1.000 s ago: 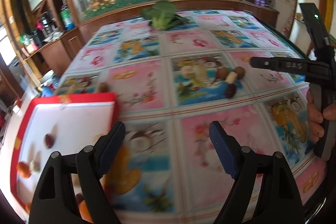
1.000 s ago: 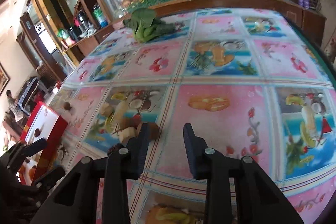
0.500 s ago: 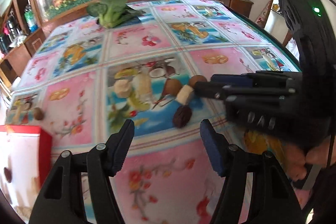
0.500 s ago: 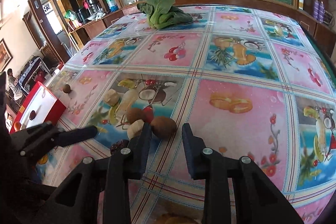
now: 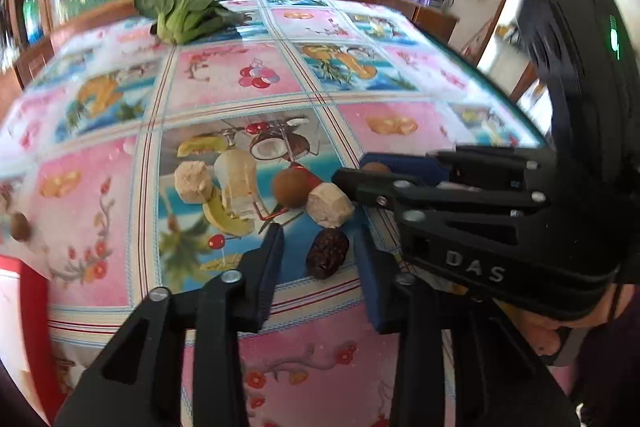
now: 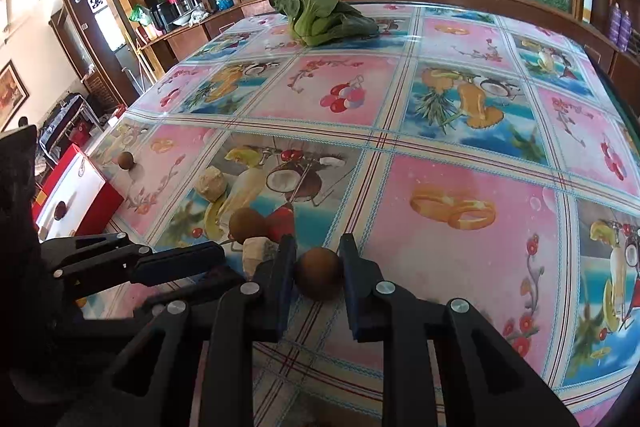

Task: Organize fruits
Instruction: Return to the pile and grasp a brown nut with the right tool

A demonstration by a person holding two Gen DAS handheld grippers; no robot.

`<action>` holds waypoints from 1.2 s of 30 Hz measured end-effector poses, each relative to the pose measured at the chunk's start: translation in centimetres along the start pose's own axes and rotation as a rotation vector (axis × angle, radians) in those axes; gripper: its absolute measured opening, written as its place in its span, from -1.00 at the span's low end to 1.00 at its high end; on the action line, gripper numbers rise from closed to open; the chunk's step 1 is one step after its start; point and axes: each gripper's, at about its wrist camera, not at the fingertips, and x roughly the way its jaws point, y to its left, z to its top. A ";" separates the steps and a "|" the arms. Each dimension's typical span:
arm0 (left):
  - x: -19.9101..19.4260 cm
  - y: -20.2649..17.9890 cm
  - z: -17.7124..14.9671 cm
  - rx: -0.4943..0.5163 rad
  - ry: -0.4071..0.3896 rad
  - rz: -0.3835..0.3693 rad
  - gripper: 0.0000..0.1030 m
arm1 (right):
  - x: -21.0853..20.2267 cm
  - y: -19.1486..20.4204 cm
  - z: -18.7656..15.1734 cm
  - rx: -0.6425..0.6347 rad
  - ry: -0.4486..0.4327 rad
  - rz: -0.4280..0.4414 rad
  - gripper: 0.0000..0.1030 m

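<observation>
A dark red date (image 5: 328, 253) lies on the patterned tablecloth between the open fingers of my left gripper (image 5: 318, 247). Beside it lie a pale chunk (image 5: 330, 205) and a brown round fruit (image 5: 291, 187). My right gripper (image 6: 318, 267) straddles another brown round fruit (image 6: 319, 275), its jaws close on both sides; touching cannot be told. That gripper shows from the side in the left wrist view (image 5: 352, 175). Another pale chunk (image 5: 193, 181) and a lone brown fruit (image 6: 125, 160) lie farther left.
A red-rimmed white tray (image 6: 74, 193) sits at the table's left edge with small fruits in it. A green leafy vegetable (image 6: 320, 13) lies at the far side. A wooden cabinet with a glass front stands behind the table.
Both grippers have moved forward and down onto the fruit cluster. The left now brackets the date, and the right brackets the brown fruit.
</observation>
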 end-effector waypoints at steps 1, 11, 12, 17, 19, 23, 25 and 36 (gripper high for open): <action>0.0 0.4 0.0 -0.011 0.000 -0.002 -0.53 | 0.0 -0.2 0.1 0.013 0.004 0.009 -0.59; 0.2 0.1 0.1 0.011 0.011 -0.052 -0.56 | 0.0 -0.7 0.2 0.029 0.018 0.043 -0.59; 0.2 0.0 0.1 0.015 0.011 -0.049 -0.56 | 0.0 -0.8 0.2 0.026 0.020 0.044 -0.59; 0.2 -1.0 -0.1 0.070 0.014 0.009 -0.54 | -0.1 -0.3 0.1 -0.034 0.031 0.013 -0.59; 0.2 -1.1 -0.2 0.074 0.015 0.012 -0.54 | -0.1 0.0 0.0 -0.062 0.034 -0.006 -0.59; 0.1 -1.0 -0.2 0.075 0.014 0.016 -0.53 | -0.2 0.3 -0.2 -0.098 0.041 -0.026 -0.58; 0.0 -1.1 -0.3 0.083 0.015 0.023 -0.50 | -0.4 0.1 -0.3 -0.092 0.047 -0.025 -0.58; 0.0 -0.9 -0.6 0.078 0.027 0.062 0.44 | -0.9 -0.3 -0.7 -0.061 0.068 -0.025 -0.57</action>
